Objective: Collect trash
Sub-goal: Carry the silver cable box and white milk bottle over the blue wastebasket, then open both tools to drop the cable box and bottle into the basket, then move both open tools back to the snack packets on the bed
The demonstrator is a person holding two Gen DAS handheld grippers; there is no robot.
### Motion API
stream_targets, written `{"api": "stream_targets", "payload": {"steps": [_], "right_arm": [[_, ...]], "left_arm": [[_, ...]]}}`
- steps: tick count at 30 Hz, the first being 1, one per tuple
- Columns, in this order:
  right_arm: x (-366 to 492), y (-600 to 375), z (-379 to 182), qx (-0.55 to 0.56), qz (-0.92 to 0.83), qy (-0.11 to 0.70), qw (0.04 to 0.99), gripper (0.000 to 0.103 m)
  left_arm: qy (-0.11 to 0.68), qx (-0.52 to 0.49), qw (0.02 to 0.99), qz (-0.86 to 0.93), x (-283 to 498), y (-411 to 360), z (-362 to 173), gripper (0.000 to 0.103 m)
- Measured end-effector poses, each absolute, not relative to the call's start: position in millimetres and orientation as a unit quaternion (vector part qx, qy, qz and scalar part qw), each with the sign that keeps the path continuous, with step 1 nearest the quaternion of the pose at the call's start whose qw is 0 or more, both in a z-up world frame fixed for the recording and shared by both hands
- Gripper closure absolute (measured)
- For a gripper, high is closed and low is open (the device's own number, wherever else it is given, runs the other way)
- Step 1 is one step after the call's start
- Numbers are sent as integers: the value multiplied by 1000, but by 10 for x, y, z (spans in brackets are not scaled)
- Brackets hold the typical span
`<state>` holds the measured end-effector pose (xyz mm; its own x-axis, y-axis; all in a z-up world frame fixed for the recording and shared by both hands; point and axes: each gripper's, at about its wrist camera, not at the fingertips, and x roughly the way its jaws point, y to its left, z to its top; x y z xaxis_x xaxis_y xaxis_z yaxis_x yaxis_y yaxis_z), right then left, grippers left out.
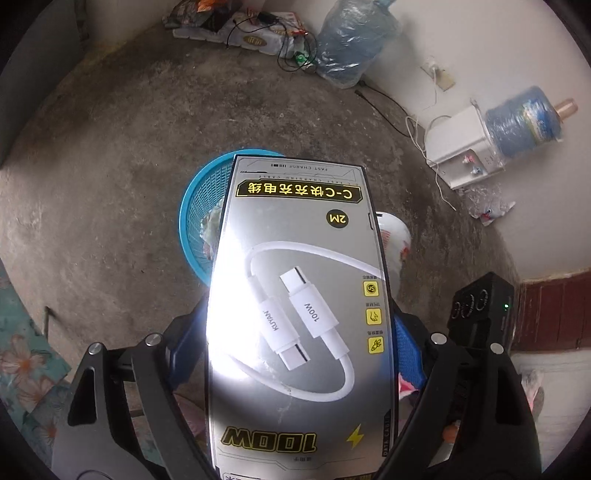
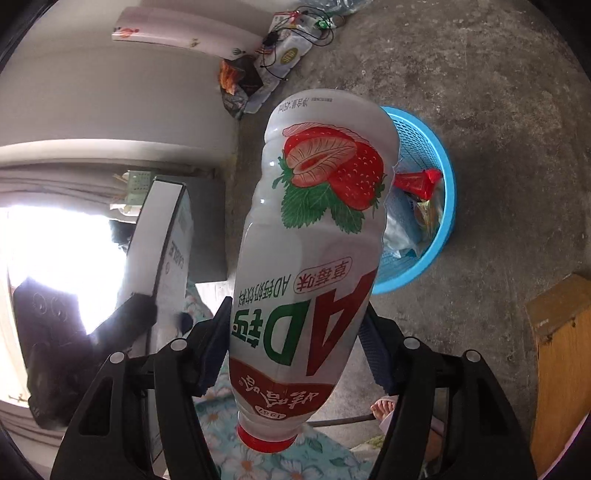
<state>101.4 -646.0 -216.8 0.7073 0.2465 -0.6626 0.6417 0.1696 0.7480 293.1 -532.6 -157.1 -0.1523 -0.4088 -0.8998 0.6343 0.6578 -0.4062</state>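
Note:
My left gripper (image 1: 299, 339) is shut on a grey cable box (image 1: 299, 295) printed with a white charging cable, its pads pressing the box's long edges. The box hangs over a blue mesh basket (image 1: 203, 195) on the concrete floor. In the right wrist view my right gripper (image 2: 295, 347) is shut on a white strawberry milk bottle (image 2: 314, 240), red cap toward the camera. This bottle hangs beside the basket (image 2: 436, 177), which holds a red wrapper (image 2: 417, 181) and other litter. The cable box (image 2: 162, 229) shows at the left there. The bottle's end (image 1: 395, 236) peeks past the box.
Two blue water jugs (image 1: 354, 40) (image 1: 524, 122) and a white dispenser (image 1: 461, 147) lie by the wall. A pack of bottles with wires (image 1: 251, 33) sits at the back. A wooden board (image 2: 561, 350), a person's foot (image 2: 384, 408) and floral cloth (image 1: 22, 362) are close by.

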Motion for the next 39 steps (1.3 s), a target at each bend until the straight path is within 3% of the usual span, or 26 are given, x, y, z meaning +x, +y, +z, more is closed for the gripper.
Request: {"api": "stream_targets", "payload": {"steps": [2, 9, 18, 27, 33, 39], "right_arm": [[1167, -6625, -2431, 634, -163, 366, 661, 33], [1138, -6731, -2814, 643, -200, 373, 639, 32], [523, -6295, -2622, 619, -228, 353, 663, 32], [441, -5802, -1610, 459, -266, 348, 773, 32], [602, -5172, -605, 291, -259, 301, 871, 7], [748, -4441, -34, 187, -188, 273, 925, 7]], "left_arm": [[647, 73, 651, -389, 3021, -5447, -1717, 19], [652, 38, 654, -382, 3107, -5255, -1859, 19], [596, -5, 685, -419, 3024, -4591, -1200, 19], [445, -41, 750, -487, 2530, -3302, 106, 19], [365, -58, 812, -451, 2138, -1992, 750, 18], [315, -82, 887, -328, 1676, -644, 1100, 18]]}}
